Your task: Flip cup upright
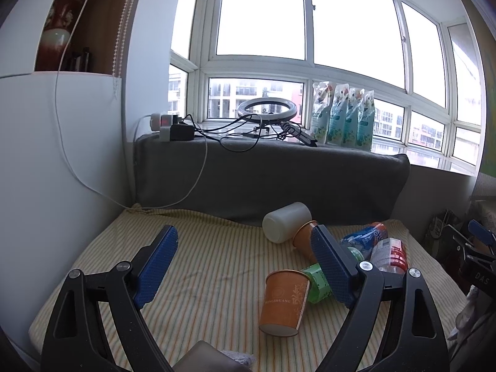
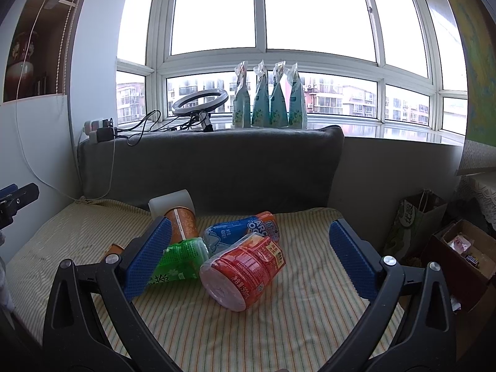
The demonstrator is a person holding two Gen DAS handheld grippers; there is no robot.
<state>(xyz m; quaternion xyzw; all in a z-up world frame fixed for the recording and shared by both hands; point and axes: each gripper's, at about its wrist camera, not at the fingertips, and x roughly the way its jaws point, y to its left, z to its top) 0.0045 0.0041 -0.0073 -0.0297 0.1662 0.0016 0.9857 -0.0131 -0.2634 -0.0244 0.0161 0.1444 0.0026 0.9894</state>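
An orange paper cup [image 1: 283, 300] lies tilted on the striped mat [image 1: 201, 266], its base toward my left camera, just inside my right finger. A second orange cup [image 1: 302, 237] lies on its side farther back; it also shows in the right wrist view [image 2: 183, 223]. A white plastic cup [image 1: 286, 221] lies on its side behind it, also in the right wrist view [image 2: 170, 201]. My left gripper [image 1: 245, 257] is open and empty above the mat. My right gripper [image 2: 249, 254] is open and empty, over the bottles.
A red-label bottle [image 2: 245, 271], a blue-label bottle [image 2: 241, 229] and a green-label bottle [image 2: 183, 259] lie in a heap on the mat. A grey cushion [image 2: 214, 167] backs the mat. Pouches [image 2: 269, 99], a ring light [image 2: 200, 99] and cables sit on the sill. A paper bag [image 2: 412, 223] and box [image 2: 465, 254] stand at right.
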